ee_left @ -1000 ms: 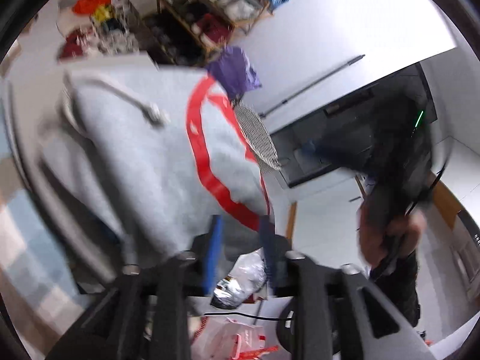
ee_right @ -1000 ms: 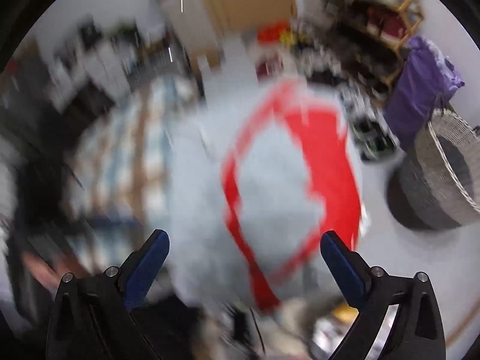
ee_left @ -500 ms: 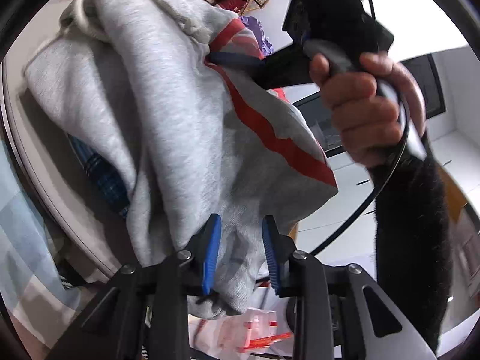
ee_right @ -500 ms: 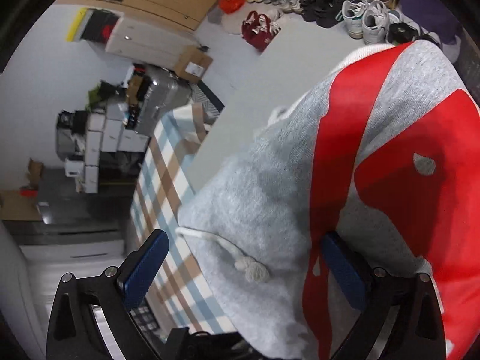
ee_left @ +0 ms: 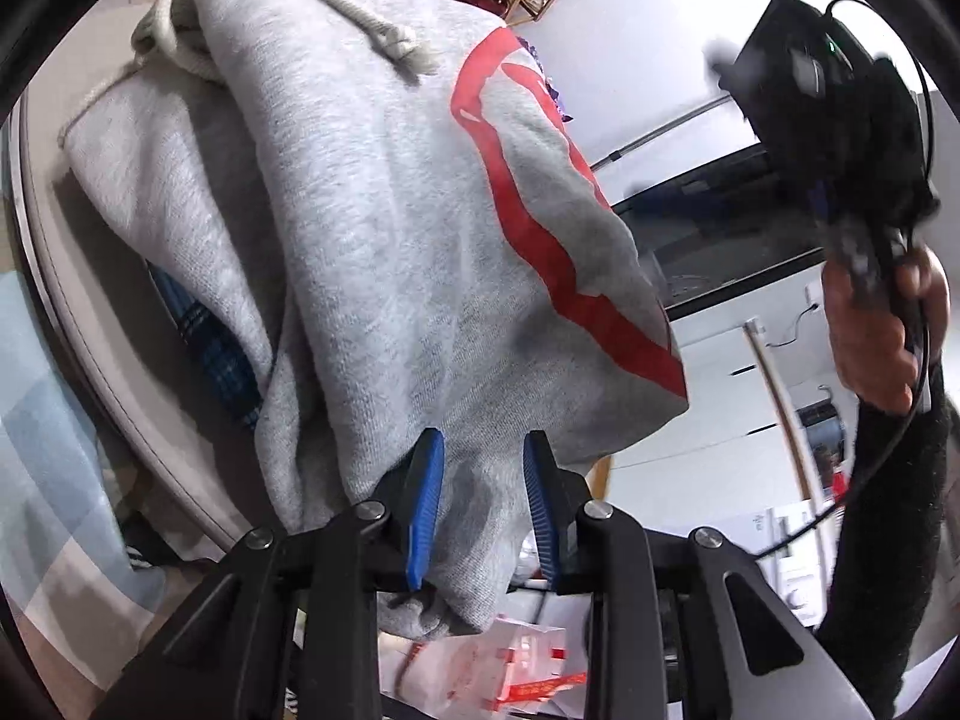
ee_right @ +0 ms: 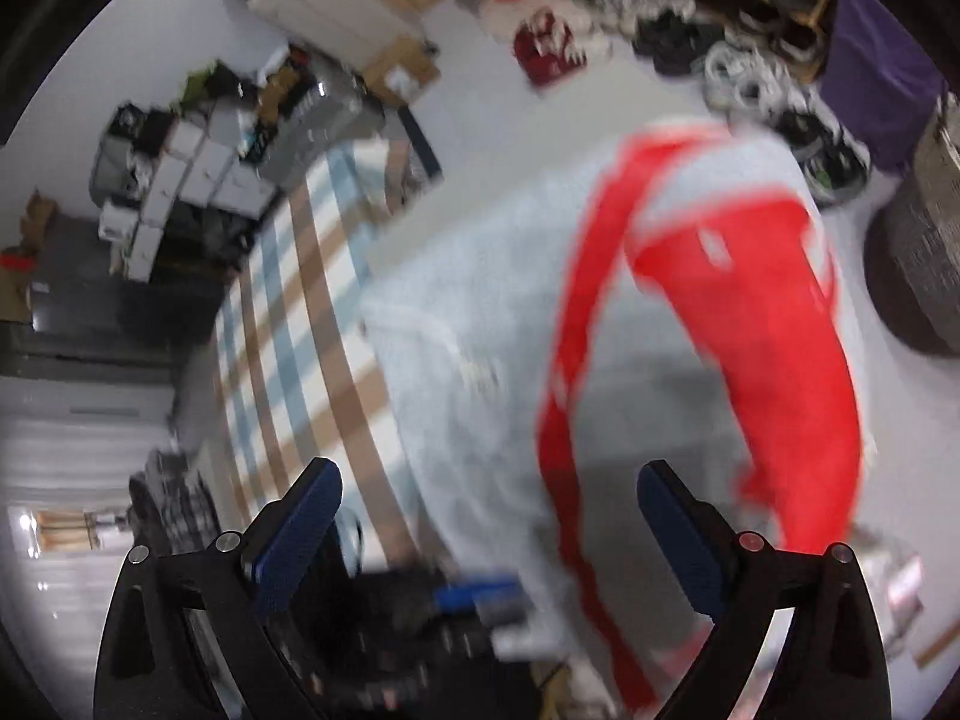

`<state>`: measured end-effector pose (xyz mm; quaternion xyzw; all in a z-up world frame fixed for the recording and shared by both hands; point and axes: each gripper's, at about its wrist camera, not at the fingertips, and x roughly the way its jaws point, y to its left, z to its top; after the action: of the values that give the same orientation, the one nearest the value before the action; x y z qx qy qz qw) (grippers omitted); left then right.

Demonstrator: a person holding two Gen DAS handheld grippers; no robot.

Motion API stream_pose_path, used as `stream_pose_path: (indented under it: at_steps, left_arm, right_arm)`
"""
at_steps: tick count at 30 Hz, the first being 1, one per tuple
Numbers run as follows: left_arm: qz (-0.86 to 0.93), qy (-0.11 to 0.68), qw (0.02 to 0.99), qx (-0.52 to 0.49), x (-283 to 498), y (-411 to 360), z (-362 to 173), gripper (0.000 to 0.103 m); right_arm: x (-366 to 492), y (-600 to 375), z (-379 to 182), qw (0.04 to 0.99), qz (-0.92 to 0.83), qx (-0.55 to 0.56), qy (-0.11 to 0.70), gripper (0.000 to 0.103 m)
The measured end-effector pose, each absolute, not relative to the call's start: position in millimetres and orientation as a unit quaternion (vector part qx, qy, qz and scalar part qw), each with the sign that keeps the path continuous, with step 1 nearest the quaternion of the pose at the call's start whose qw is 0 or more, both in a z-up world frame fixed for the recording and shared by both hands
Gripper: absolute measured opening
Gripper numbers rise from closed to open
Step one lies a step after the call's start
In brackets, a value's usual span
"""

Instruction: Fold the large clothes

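The right gripper [ee_right: 486, 516] has let go of the grey hoodie [ee_left: 390, 252] and pulled clear.

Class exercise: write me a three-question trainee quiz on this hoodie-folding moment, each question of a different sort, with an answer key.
1. True or false: the left hand-held gripper has grey fabric of the grey hooded sweatshirt with red stripes between its blue pads.
2. Multiple choice: in the right wrist view, the right hand-held gripper is A) clamped on a sleeve, B) wide open with nothing pinched, C) holding a basket.
3. Fill in: a white ______ with a knotted end lies across the top of the sweatshirt.

Key: 1 true; 2 B; 3 drawstring cord.
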<state>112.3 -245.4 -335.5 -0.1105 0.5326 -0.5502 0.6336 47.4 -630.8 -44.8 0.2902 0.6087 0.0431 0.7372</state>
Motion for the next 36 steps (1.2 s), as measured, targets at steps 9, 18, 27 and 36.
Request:
stream_pose_path:
  at_steps: [9,18,27,36]
  left_arm:
    - [-0.525,0.529,0.66,-0.09,81.1,-259.4,-326.0,0.023]
    - [-0.513,0.525,0.675,-0.081,68.7,-267.8,-313.4,0.023]
    - [-0.482,0.471,0.739,-0.025,24.7,-254.8,-255.6,0.023]
    - [-0.44,0.341,0.83,-0.013,-43.8,-199.8,-187.9,0.064]
  right_arm:
    - [13.4,-641.6,-97.2,0.728,0.067,0.318,0.604,0.103]
    - [10.5,-641.9,-107.2,0.741,0.082,0.325,0.582,0.103]
    - [-16.9,-628.5,-72.3,0.812,0.065,0.282,0.507,0.103]
    - [-131.5,-580.3,-14.7,0.933,0.016,0.224,0.282,0.103]
